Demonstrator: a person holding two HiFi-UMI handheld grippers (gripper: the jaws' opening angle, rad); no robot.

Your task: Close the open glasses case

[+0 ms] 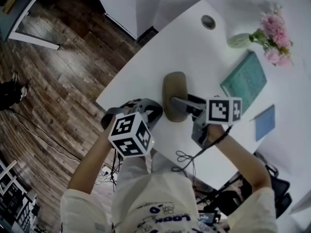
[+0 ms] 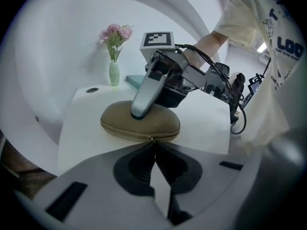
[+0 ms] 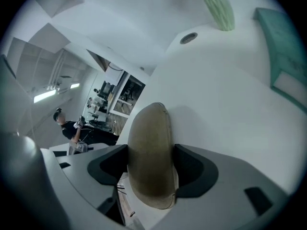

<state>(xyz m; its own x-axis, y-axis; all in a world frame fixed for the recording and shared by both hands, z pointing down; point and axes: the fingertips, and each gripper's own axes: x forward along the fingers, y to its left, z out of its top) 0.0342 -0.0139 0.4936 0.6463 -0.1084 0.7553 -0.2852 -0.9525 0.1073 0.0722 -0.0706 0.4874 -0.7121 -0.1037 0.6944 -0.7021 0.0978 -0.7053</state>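
Glasses case (image 1: 175,95): tan, lid down, lay mid-frame on white table (image 1: 189,47).
Right gripper (image 1: 181,106): clenched across case, likely pinning lid shut.
Left gripper (image 2: 154,146): clamped tight on nothing, tips just short of zipper seam (image 2: 152,138), probably poised to press.

vase (image 1: 239,40) of pink flowers (image 1: 276,35), teal book (image 1: 244,80) and blue notebook (image 1: 265,122) on white table (image 1: 194,47)

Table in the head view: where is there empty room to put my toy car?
There is a bare white stretch between the glasses case and the cable hole, left of the vase. A narrower strip lies between the teal book and the case. Crowded: the near edge, where the right gripper clamps the case.
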